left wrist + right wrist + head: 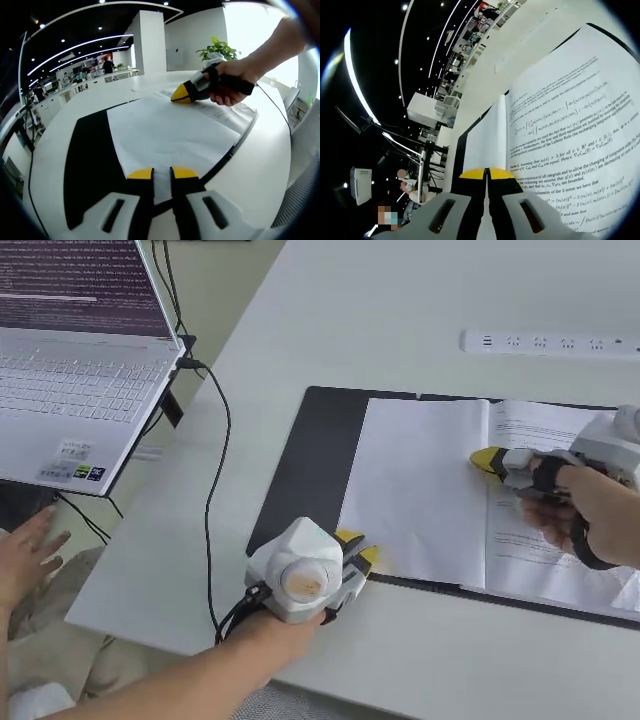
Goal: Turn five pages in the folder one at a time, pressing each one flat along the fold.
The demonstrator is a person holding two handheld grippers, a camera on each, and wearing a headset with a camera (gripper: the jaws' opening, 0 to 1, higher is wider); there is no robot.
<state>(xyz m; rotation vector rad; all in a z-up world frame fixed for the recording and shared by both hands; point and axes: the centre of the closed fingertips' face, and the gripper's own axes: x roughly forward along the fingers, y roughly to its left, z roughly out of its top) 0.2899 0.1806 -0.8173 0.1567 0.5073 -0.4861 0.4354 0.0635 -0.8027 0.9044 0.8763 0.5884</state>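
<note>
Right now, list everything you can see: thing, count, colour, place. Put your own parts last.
Table: one, white, under the work.
Folder: one, black, open on the table.
Pages: two showing, white; blank page left of the fold, printed page right of it.
Laptop: one, silver, open, far left.
Cables: several, black, from the laptop over the near table edge.
Power strip: one, white, far right.
Plant: one, green, background.
Bare hand: one, below the laptop.
Left tool: white, yellow tips, at the blank page's near corner, jaws slightly apart.
Right tool: same colours, shut, at the fold.
</note>
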